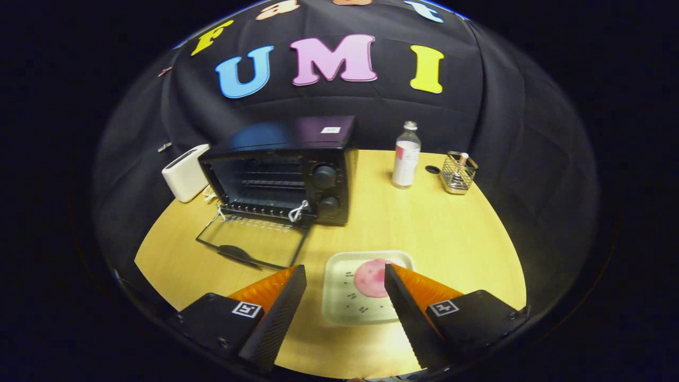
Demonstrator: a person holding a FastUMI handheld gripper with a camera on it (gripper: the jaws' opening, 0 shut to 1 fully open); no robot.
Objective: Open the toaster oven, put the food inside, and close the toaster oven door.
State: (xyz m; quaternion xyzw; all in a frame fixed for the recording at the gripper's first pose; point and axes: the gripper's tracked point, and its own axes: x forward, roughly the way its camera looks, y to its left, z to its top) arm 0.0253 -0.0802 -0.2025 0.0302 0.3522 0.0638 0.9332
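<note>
So the toaster oven (pixel 286 175) already has its door (pixel 249 241) dropped flat on the wooden table (pixel 424 228), handle end pointing toward whoever's holding the tool. That part looks done to me, next up is grabbing the food.

The food (pixel 370 278) is a round pink slice lying flat on a pale square tray (pixel 339 302), and the tray sits on the table right under the gripper (pixel 345 276). What matters here: the slice isn't centred in the gap. It's tucked against the right finger (pixel 408 313), whose tip covers its edge, while the left finger (pixel 276 313) is well clear, off the tray's side. The jaws are wide apart, nothing between them being squeezed. Since the slice is round there's no real long axis to line up with, so I'd guess the move is just a nudge to the right and then down.

The tool is held above the table, tilted down and forward, fingers aimed toward the booth wall. The oven mouth lies ahead and to the left of the fingers, so the carry would be forward-left over the open door.

Also around: white toaster (pixel 184 172) left of the oven, bottle (pixel 406 156) and wire holder (pixel 458 172) to its right, well out of the way
</note>
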